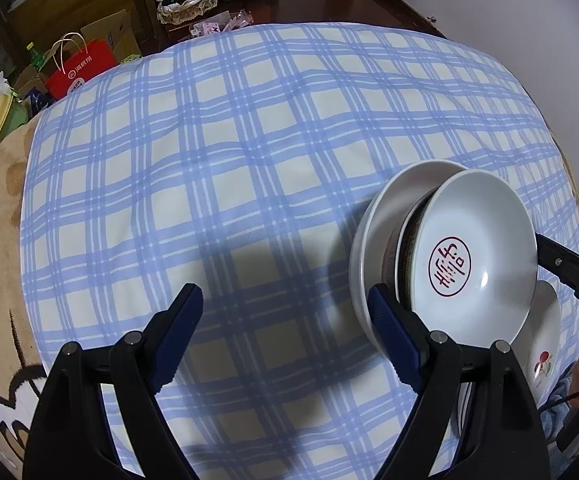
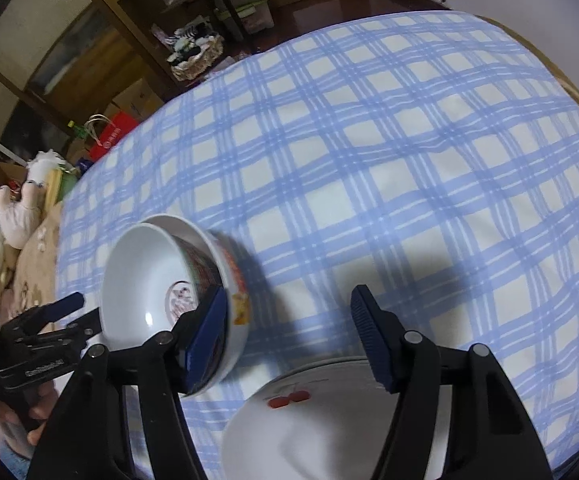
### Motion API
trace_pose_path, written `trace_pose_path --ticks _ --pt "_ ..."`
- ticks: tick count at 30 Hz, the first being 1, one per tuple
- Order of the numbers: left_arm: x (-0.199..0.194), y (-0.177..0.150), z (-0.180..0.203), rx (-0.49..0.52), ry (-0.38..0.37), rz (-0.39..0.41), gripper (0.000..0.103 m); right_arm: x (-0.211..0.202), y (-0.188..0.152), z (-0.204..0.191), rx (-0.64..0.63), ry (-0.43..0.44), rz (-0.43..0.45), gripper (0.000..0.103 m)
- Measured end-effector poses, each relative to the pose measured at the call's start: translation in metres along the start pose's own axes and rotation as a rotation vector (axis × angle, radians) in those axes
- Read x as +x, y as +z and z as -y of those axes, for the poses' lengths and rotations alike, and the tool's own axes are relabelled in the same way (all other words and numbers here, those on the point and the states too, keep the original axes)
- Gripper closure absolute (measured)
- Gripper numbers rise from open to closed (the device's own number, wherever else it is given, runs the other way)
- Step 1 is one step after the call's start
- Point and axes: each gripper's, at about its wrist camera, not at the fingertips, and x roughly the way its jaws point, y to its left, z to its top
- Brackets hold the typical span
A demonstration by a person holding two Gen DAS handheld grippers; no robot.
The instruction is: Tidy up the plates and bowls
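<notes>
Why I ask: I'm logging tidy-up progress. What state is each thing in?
left gripper: open, empty, its right finger against or just in front of the bowl stack.
right gripper: open, empty, over the cherry plate.
bowl stack: nested, red-seal bowl innermost, looks tilted.
cherry plate: face up, empty.
checked cloth: spread out, slightly wrinkled.

Count: 2 bowls (image 2: 161, 280) nested (a third may sit between them, can't tell), 1 plate (image 2: 329, 420) with a cherry print, 1 checked cloth (image 1: 249, 140), 2 grippers: left (image 1: 285, 336), right (image 2: 289, 332). Background: 1 red bag (image 1: 79, 68), 1 basket (image 1: 187, 2).
</notes>
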Motion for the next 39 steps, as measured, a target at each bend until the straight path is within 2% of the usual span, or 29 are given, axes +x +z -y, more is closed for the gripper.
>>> trace_pose_path --ticks 4,13,19,25,35,36,39 --pt "-0.0003 -0.0012 0.0 0.015 -0.012 -0.008 0.022 -0.0001 -0.0015 -0.0061 -0.036 -0.027 0.004 0.035" --pt "-0.0011 -0.0018 0.0008 0.016 -0.015 -0.012 0.024 0.0002 -0.0036 -0.0087 -0.027 -0.023 -0.003 0.035" --pt "0.0012 -0.0011 -0.0025 0.013 -0.057 -0.032 0.024 0.0003 -0.0037 -0.008 -0.037 -0.02 -0.016 0.035" --pt "-0.0036 -0.0022 0.0007 0.039 -0.029 -0.014 0.024 0.004 -0.0044 -0.0066 -0.031 -0.007 -0.028 0.035" --pt "-0.0007 -0.0015 -0.0018 0.027 -0.05 -0.022 0.024 0.0044 -0.0052 -0.0089 -0.047 -0.026 -0.018 0.035" --pt "-0.0014 -0.002 -0.0005 0.032 -0.049 -0.019 0.027 0.0041 -0.0049 -0.009 -0.049 -0.028 -0.017 0.036" --pt "-0.0033 -0.0028 0.0041 0.048 -0.053 -0.009 0.035 0.0036 -0.0053 -0.0112 -0.069 -0.003 -0.015 0.051"
